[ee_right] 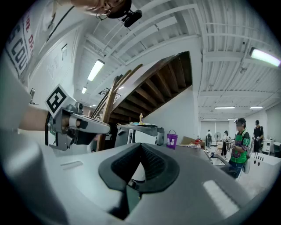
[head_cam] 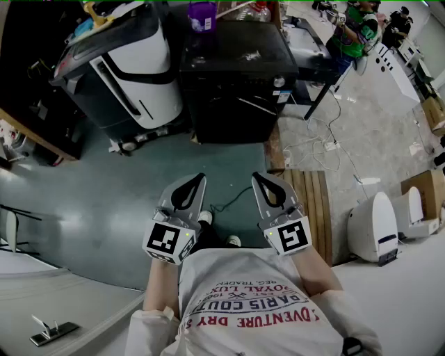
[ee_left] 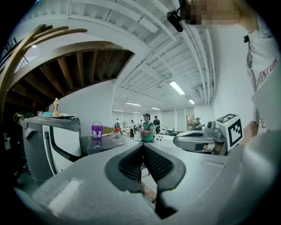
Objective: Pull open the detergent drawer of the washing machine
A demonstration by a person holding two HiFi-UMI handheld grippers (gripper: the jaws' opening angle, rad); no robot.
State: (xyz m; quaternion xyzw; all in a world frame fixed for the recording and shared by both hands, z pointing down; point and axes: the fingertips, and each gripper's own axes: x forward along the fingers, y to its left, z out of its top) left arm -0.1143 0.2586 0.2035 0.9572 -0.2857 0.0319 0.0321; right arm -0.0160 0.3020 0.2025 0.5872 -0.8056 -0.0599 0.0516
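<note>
A black boxy washing machine stands ahead on the floor, with a round knob at its front's top right; I cannot make out its detergent drawer. A purple bucket sits on its top. My left gripper and right gripper are held side by side at chest height, level, pointing at the machine and well short of it. Both are shut with nothing between the pads. The left gripper sees the bucket and the right gripper's body. The right gripper sees the bucket.
A grey-and-white machine stands left of the black one. A wooden pallet, cables and a power strip lie on the floor to the right, with white appliances and a cardboard box. A person in green stands far right.
</note>
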